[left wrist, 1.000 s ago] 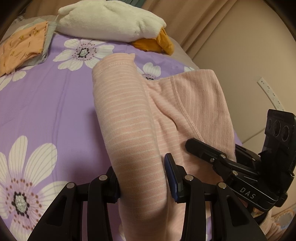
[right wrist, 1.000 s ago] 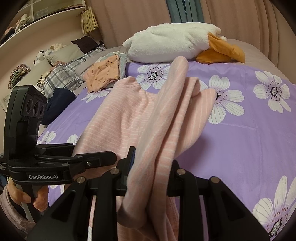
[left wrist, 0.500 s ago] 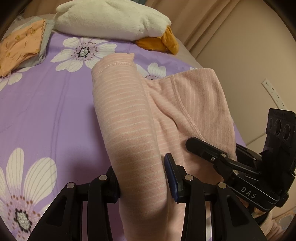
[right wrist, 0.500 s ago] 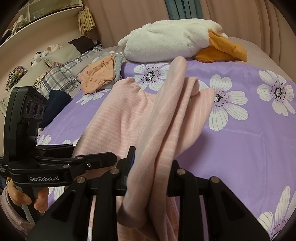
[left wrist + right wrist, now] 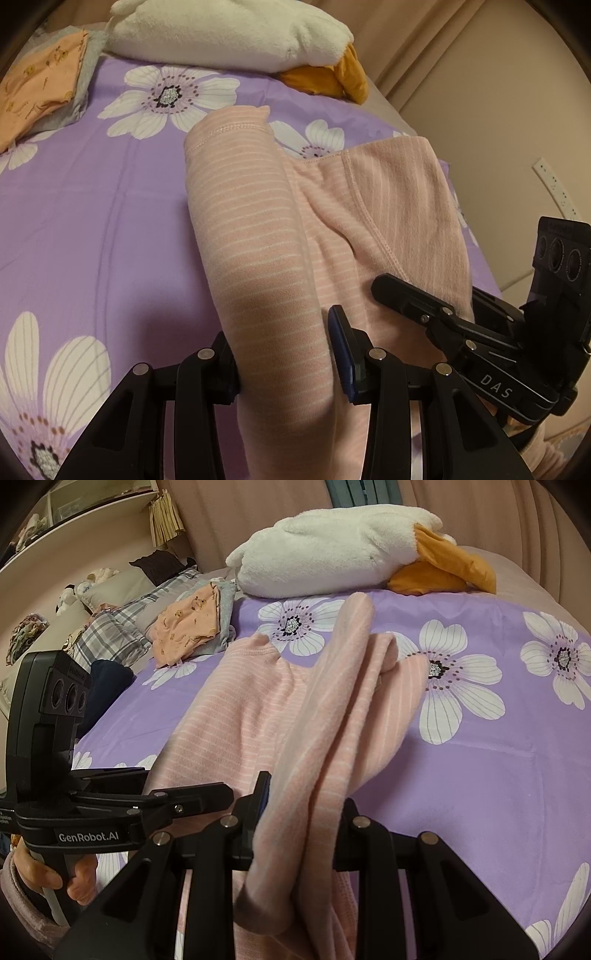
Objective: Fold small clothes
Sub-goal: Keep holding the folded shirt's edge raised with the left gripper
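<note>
While a pink striped garment [image 5: 258,236] drapes across the centre of both views over a purple flowered bedspread [image 5: 92,221], the left gripper [image 5: 284,354] at the bottom of its frame is clenched on one bunched end and the right gripper [image 5: 299,812] pinches the other, apparently so the cloth hangs taut and even for laying down into a fold. Folded orange clothing [image 5: 184,627] waits at upper left, beside a white plush toy [image 5: 332,546].
</note>
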